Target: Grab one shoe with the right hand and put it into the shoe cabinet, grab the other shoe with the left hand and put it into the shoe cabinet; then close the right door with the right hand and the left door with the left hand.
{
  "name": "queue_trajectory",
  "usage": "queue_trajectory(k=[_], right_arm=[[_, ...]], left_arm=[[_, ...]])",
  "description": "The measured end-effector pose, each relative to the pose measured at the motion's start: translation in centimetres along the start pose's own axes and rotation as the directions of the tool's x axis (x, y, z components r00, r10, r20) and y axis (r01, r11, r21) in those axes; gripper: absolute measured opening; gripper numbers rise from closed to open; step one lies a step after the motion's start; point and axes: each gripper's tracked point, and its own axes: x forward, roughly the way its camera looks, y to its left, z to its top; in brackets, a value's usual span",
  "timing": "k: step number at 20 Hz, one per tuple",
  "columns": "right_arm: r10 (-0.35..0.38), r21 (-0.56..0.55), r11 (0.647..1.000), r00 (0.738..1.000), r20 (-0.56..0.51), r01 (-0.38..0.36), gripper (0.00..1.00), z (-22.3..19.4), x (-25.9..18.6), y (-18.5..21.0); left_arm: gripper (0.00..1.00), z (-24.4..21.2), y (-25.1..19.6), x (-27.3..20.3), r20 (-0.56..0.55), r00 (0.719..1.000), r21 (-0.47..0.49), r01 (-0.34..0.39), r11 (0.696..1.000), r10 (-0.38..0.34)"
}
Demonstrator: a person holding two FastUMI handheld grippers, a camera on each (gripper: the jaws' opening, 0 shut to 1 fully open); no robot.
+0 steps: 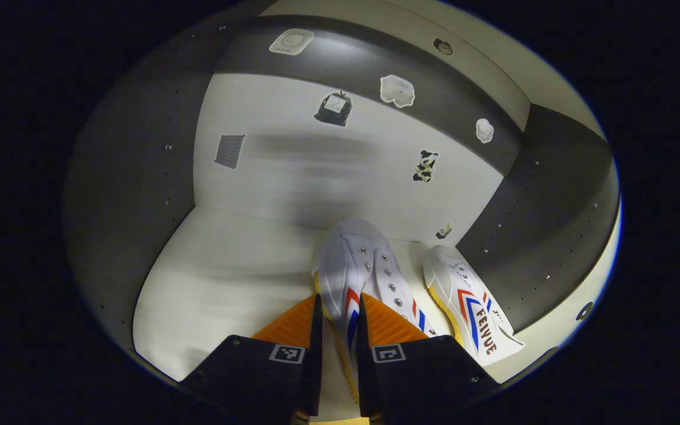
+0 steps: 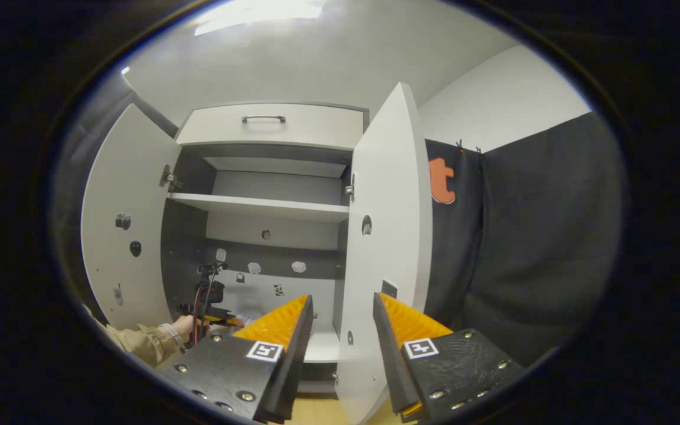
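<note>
My left gripper (image 1: 339, 316) pinched the second shoe (image 1: 355, 268) by its soft canvas side, over the cabinet floor (image 1: 210, 295) beside the first shoe (image 1: 470, 307); it seemed light, floppy. My right gripper (image 2: 340, 330) hung open, empty.

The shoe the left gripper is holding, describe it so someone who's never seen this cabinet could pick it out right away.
Look on the white bottom shelf inside the open shoe cabinet, where two white canvas sneakers sit side by side. The held sneaker is the one nearer the shelf's middle, pinched between the left gripper. Its neighbour, the other sneaker, lies free beside the dark side wall.
</note>
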Motion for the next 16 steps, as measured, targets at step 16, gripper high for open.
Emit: queue_trajectory(k=[16], right_arm=[[0.009,0.040,0.999,0.999,0.048,-0.010,0.60,1.5,-2.3,-4.6]], left_arm=[[0.59,5.5,-5.6,-10.8,0.275,0.961,0.164,-0.036,0.986,-0.010]])
